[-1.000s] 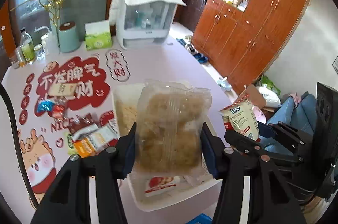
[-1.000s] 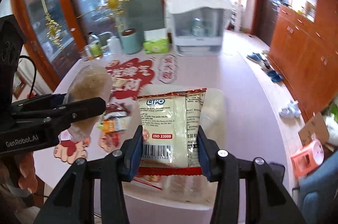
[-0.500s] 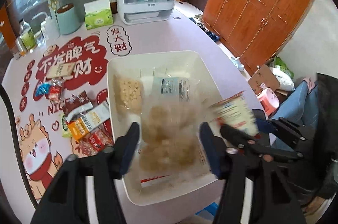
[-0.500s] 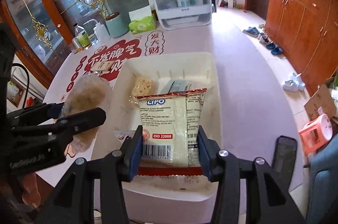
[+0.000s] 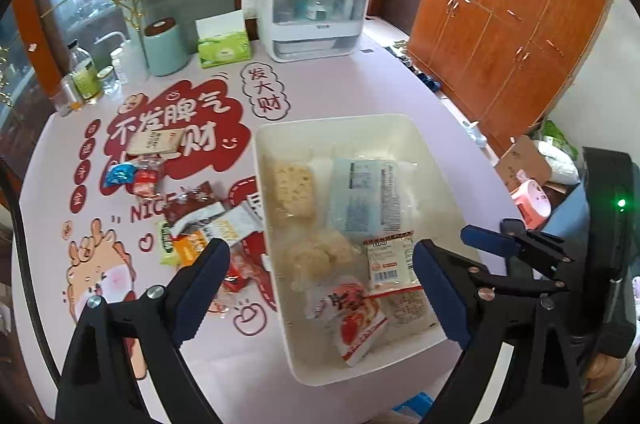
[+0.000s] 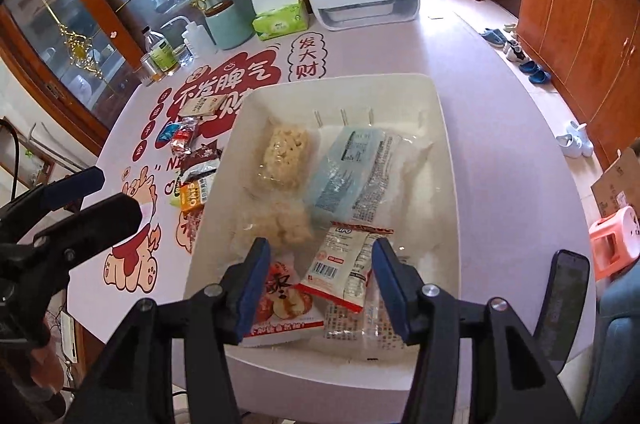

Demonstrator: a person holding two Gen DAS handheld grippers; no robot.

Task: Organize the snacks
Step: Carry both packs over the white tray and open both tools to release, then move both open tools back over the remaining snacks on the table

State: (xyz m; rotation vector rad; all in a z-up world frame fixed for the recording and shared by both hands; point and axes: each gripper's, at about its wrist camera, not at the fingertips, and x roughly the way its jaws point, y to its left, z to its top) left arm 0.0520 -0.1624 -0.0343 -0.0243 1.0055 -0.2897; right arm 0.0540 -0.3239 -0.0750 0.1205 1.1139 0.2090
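Above the near end of the white tray (image 5: 356, 122), both claws hang over the snacks with nothing gripped. The left claw (image 5: 320, 294) has its jaws spread wide and opening, and the clear bag of pale puffed snack (image 5: 316, 256) lies loose on the tray floor below the gap, touching neither pad. The right claw (image 6: 318, 288) is also opening; the LIPO packet (image 6: 344, 272) sits in the tray between its blue pads, tilted, with a gap on each side (released, as far as the right wrist view shows). Just beside that packet, toward the tray's near left corner, lies a red-and-white packet (image 6: 280, 304). Farther in are a yellowish block snack (image 6: 282, 154) and a pale blue packet (image 6: 344, 172). Along the tray's left side, more wrapped snacks (image 5: 200, 224) remain scattered on the tabletop (image 5: 360, 80), over its red printed lettering.
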